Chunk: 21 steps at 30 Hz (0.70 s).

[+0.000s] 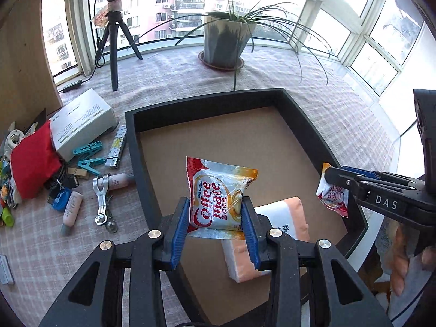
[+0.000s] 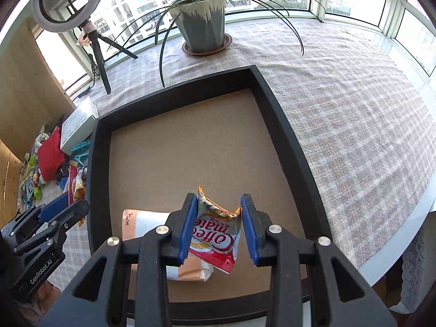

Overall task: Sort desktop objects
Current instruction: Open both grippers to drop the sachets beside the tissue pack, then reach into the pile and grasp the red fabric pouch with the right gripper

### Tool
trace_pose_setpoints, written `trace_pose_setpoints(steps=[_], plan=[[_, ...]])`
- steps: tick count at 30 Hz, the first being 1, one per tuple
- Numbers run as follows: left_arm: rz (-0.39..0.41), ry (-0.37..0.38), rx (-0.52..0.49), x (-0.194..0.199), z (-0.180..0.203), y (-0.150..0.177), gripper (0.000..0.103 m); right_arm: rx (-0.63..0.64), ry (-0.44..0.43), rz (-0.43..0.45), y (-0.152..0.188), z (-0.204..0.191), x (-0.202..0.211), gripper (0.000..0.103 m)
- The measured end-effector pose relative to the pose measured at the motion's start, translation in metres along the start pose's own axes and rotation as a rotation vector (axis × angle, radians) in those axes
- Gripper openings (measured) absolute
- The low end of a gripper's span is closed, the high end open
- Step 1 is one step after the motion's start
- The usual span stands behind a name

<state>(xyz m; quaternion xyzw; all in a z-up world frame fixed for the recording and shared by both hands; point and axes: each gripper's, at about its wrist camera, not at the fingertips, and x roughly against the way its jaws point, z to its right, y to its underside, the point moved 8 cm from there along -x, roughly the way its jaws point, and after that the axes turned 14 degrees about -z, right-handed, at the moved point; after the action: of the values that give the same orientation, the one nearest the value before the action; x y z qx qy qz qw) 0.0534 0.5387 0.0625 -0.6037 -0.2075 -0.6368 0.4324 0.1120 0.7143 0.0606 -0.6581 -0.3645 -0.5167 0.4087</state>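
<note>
Left tongs clamped one Coffee-mate sachet; right tongs clamped second sachet — both over black tray. One tissue pack lay inside. Two teal clips on bench.

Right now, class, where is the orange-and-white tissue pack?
The tissue pack lies inside the black tray, near its front edge, below both held Coffee-mate sachets.
</note>
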Motion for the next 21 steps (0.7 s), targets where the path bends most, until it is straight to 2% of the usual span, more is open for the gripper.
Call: trace_pose_setpoints(steps=[1, 2, 3, 4, 9, 13, 21], plan=[[-0.006, -0.004, -0.003, 0.000, 0.002, -0.001, 0.049, 0.005, -0.002, -0.008, 0.000, -0.001, 0.000, 0.039], [-0.003, -0.018, 0.001, 0.002, 0.001, -0.001, 0.060, -0.002, 0.003, -0.011, -0.001, 0.000, 0.000, 0.049], [0.009, -0.024, 0.002, 0.004, 0.000, -0.002, 0.060, -0.004, 0.003, -0.006, -0.001, -0.002, 0.001, 0.058], [0.015, -0.032, 0.005, 0.006, -0.003, -0.002, 0.060, 0.000, -0.002, 0.000, -0.002, -0.005, 0.002, 0.059], [0.003, -0.040, 0.062, 0.012, -0.036, 0.000, 0.060, 0.024, -0.040, -0.011, -0.006, -0.032, 0.002, 0.059], [0.004, -0.065, 0.103, 0.024, -0.075, 0.007, 0.059, 0.063, -0.086, -0.029, -0.011, -0.070, 0.000, 0.059], [-0.004, -0.110, 0.210, 0.054, -0.180, 0.026, 0.059, 0.220, -0.151, -0.050, -0.030, -0.186, 0.000, 0.059]])
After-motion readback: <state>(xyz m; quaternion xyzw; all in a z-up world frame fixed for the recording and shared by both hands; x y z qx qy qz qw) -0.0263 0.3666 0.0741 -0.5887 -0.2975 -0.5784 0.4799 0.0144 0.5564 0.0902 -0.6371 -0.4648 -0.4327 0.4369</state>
